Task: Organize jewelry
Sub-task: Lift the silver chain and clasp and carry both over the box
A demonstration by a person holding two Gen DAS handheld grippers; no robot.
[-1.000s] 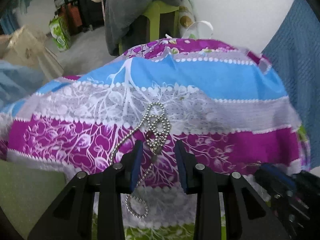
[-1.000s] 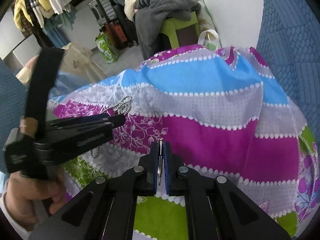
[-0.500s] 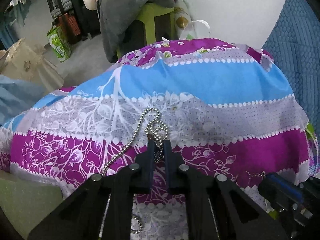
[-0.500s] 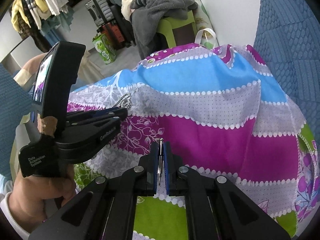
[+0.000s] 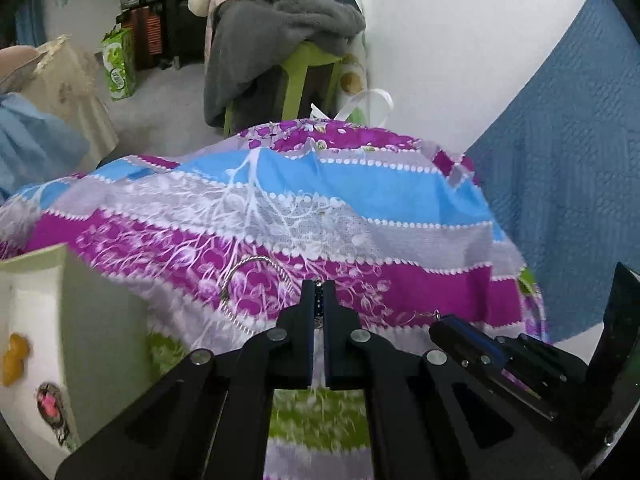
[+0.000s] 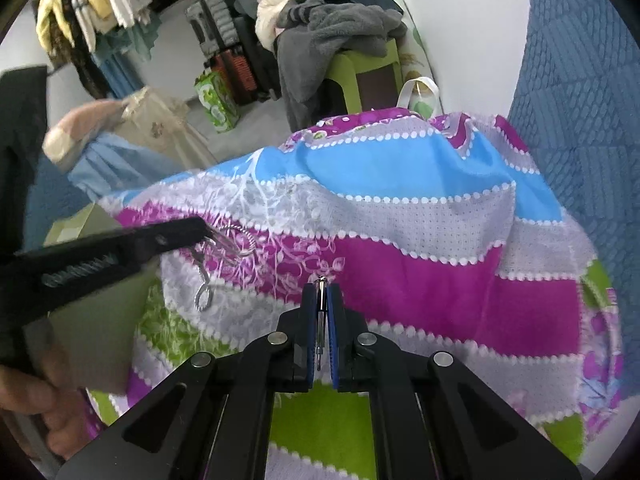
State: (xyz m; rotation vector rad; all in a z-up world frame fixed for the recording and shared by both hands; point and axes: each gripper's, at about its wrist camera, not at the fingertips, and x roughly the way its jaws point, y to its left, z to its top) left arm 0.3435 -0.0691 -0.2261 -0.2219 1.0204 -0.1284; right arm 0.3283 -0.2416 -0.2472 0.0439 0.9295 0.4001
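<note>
My left gripper (image 5: 319, 289) is shut on a silver ball chain (image 5: 239, 280). The chain hangs in a loop to the left of the jaws, off the patterned cloth (image 5: 400, 200). In the right wrist view the left gripper (image 6: 200, 227) comes in from the left, with the ball chain (image 6: 203, 295) dangling from its tip. My right gripper (image 6: 320, 293) is shut on a thin silver metal piece (image 6: 319, 320) that stands upright between its blue pads. It hovers over the purple stripe of the cloth (image 6: 420, 272). The right gripper's tip (image 5: 444, 326) shows at the lower right of the left wrist view.
A pale box with stickers (image 5: 36, 328) stands at the left, beside the cloth, and a hand (image 6: 24, 400) holds the left tool. Behind are a green stool piled with grey clothes (image 5: 280, 20), a white wall and blue quilted fabric (image 5: 560, 160).
The left jaws closed on the ball chain and lifted it off the cloth, moving up and left; the pale box came into view. The right gripper stayed shut on its thin piece.
</note>
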